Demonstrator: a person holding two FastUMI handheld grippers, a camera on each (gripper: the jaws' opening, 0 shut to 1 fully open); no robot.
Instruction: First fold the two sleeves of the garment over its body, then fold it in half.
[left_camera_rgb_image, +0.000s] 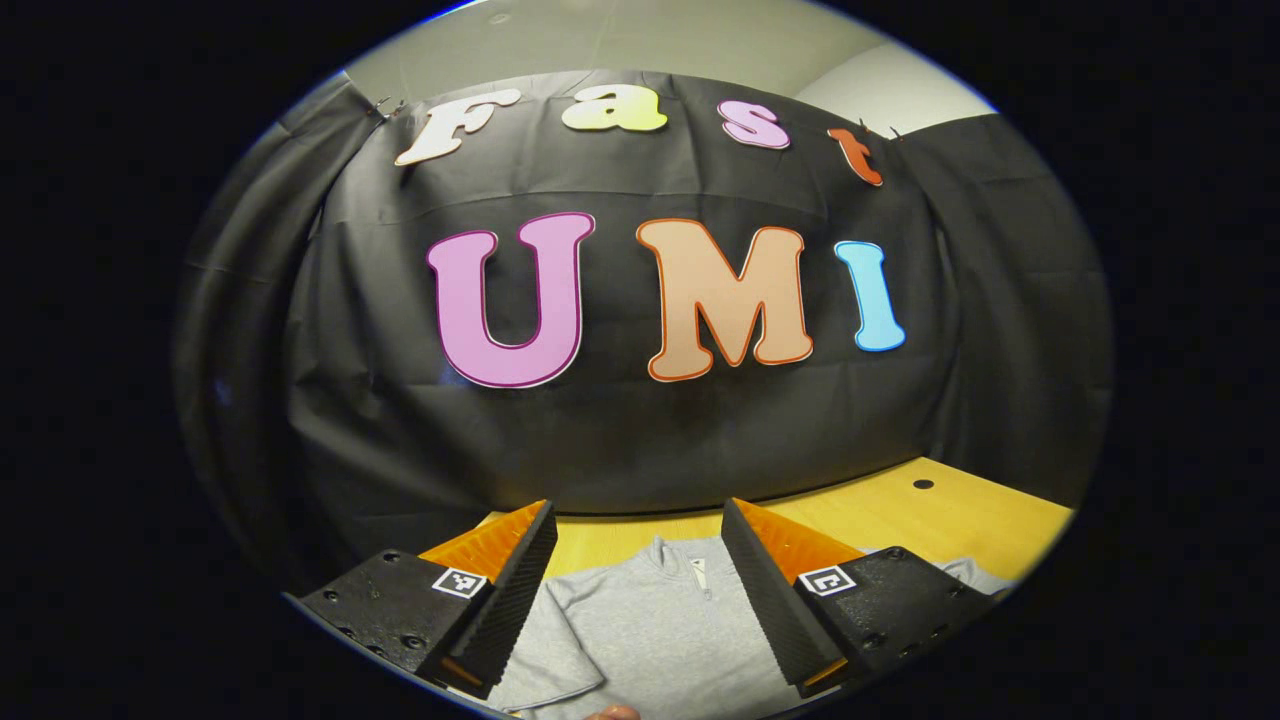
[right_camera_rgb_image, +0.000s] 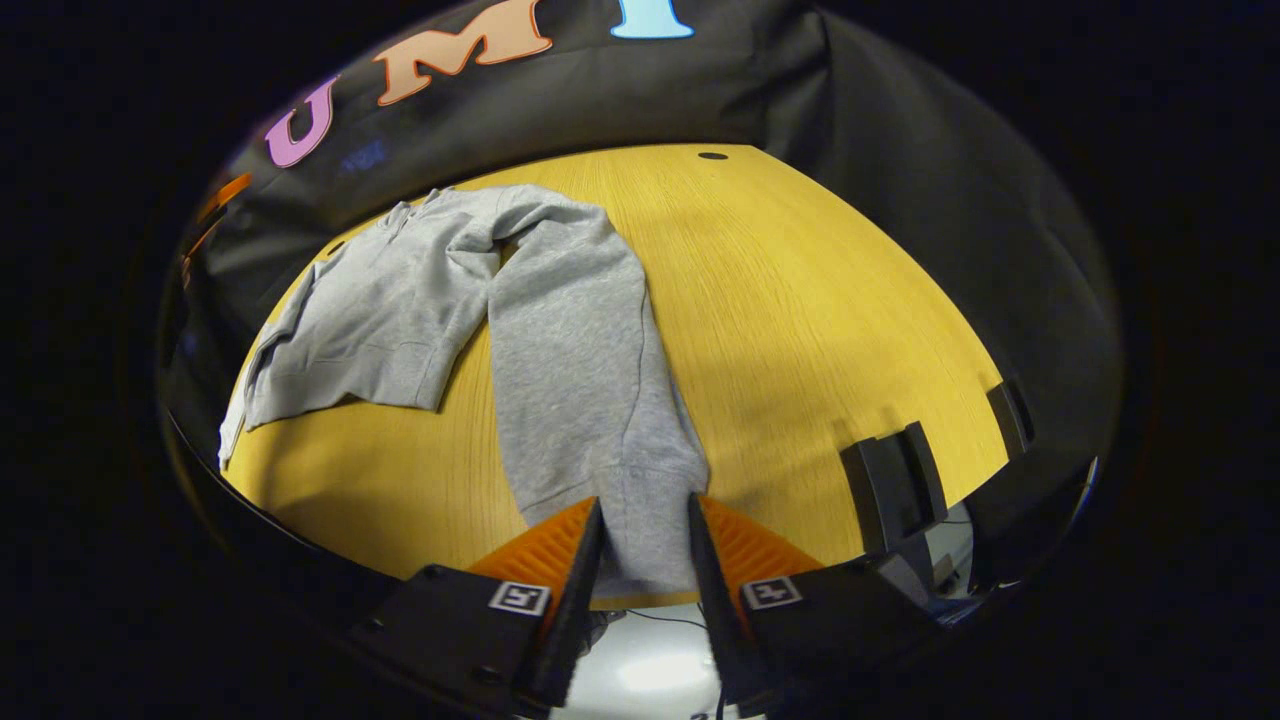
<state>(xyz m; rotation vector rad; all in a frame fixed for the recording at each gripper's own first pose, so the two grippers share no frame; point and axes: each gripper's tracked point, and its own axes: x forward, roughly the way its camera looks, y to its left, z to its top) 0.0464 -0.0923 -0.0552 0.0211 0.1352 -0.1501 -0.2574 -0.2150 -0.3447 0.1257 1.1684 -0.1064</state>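
A grey zip-neck sweatshirt (right_camera_rgb_image: 400, 300) lies flat on the yellow wooden table (right_camera_rgb_image: 820, 300). One long sleeve (right_camera_rgb_image: 580, 370) runs from the shoulder straight toward my right gripper (right_camera_rgb_image: 645, 530). Its cuff fills the narrow gap between the fingers at the table's near edge, and the fingers look pressed on it. In the left gripper view, my left gripper (left_camera_rgb_image: 640, 580) hovers with its fingers wide apart above the sweatshirt's collar (left_camera_rgb_image: 690, 570), holding nothing. That view faces the booth wall, so most of the garment is hidden below it.
Two dark holders (right_camera_rgb_image: 893, 480) stand at the table's right edge near my right gripper. A small round hole (right_camera_rgb_image: 712, 156) sits at the table's far side. Bare tabletop stretches to the right of the sleeve. A fingertip (left_camera_rgb_image: 612, 712) shows at the bottom of the left gripper view.
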